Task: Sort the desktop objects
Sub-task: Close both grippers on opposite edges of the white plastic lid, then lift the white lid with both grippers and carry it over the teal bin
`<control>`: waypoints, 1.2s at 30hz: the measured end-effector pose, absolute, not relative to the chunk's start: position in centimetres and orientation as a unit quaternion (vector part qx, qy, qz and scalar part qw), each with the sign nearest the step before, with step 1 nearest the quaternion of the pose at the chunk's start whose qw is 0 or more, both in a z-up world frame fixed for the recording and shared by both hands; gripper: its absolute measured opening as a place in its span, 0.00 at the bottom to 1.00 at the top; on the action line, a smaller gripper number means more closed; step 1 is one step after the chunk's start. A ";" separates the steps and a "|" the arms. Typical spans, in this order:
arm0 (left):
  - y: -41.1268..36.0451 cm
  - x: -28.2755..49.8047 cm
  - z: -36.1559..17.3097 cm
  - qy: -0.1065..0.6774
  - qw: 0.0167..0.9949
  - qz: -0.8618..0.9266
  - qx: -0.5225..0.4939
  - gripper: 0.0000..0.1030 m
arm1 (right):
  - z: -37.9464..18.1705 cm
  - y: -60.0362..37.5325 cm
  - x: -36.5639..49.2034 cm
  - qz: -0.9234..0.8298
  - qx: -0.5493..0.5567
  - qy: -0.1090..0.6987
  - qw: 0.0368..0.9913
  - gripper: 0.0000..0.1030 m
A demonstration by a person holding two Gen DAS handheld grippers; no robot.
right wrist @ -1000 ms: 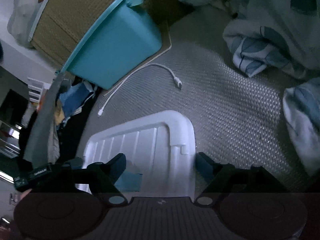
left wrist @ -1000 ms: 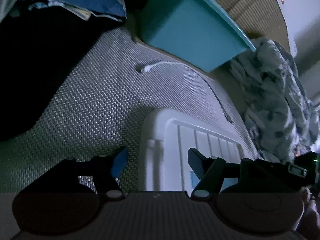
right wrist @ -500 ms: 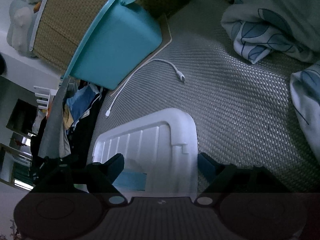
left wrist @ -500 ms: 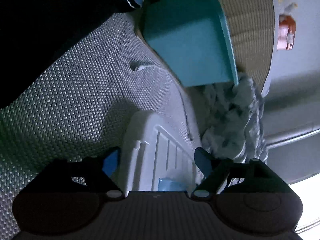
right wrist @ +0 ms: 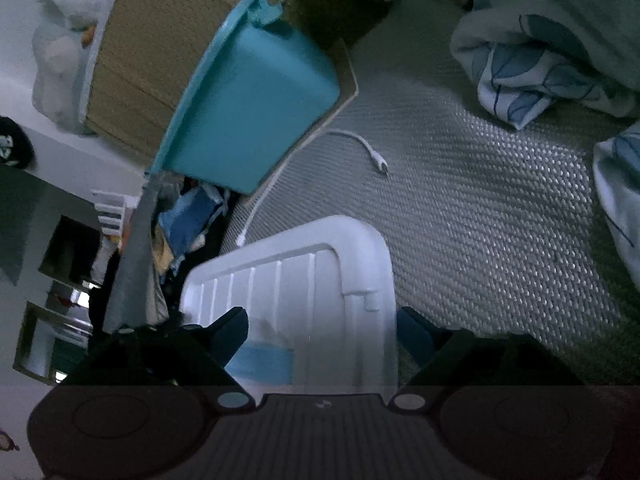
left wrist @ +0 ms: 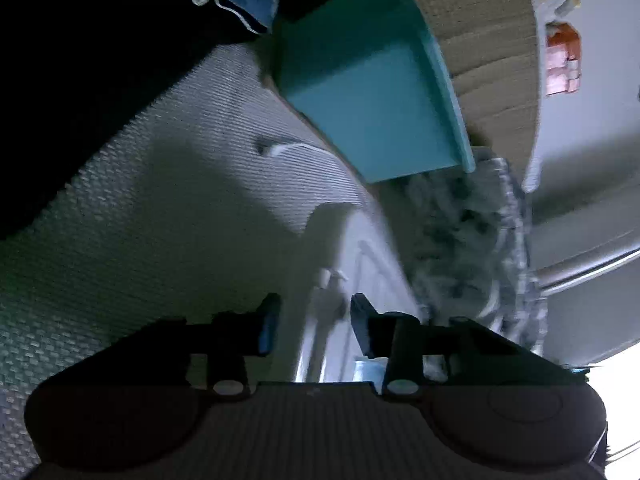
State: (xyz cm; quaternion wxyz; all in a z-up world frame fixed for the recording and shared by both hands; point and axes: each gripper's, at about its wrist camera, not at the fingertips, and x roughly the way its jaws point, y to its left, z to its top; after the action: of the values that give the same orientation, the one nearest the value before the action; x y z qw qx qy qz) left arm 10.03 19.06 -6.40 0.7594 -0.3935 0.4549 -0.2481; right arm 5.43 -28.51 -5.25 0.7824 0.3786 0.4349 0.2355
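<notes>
A white ribbed plastic box [right wrist: 304, 276] lies on a grey woven mat [right wrist: 500, 240], with a light blue item [right wrist: 260, 360] inside it. My right gripper [right wrist: 322, 332] stands open astride the box's right rim, one finger inside and one outside the wall. In the left wrist view the same box [left wrist: 352, 248] is blurred. My left gripper [left wrist: 316, 328] has its jaws closing, narrow, on the box's rim, and the pads meet its wall. A white cable [right wrist: 360, 144] lies on the mat beyond the box.
A teal bin [right wrist: 256, 120] leans against a woven tan surface [right wrist: 160, 40] behind the mat. Patterned bedding [right wrist: 540, 60] is heaped at the right, dark clothes [left wrist: 80, 80] at the left. A white plush toy [right wrist: 64, 40] sits far left.
The left view has rolled and dipped toward the box. The left jaws widened, then drew in narrow around the box's rim. The right gripper has barely shifted.
</notes>
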 end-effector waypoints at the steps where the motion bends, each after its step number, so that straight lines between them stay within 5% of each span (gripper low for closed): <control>1: 19.1 10.1 -6.4 0.453 0.761 -0.245 -0.394 0.41 | -5.1 -28.6 5.4 0.240 0.382 0.428 0.783 0.79; 13: 21.9 9.5 -7.1 0.410 0.755 -0.217 -0.463 0.38 | -4.5 -29.6 5.0 0.285 0.435 0.358 0.776 0.59; 18: 21.9 9.6 -7.1 0.403 0.756 -0.221 -0.466 0.39 | -4.4 -29.5 5.2 0.309 0.437 0.342 0.773 0.31; 36: 19.8 9.8 -3.1 0.356 0.794 -0.254 -0.422 0.38 | -2.1 -29.4 5.8 0.287 0.383 0.319 0.818 0.29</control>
State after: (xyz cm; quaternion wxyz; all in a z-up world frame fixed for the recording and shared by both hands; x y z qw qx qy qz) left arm 9.75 19.78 -3.14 0.7942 -0.4224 0.3555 -0.2537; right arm 5.82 -29.37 -2.14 0.8178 0.3831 0.3194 0.2870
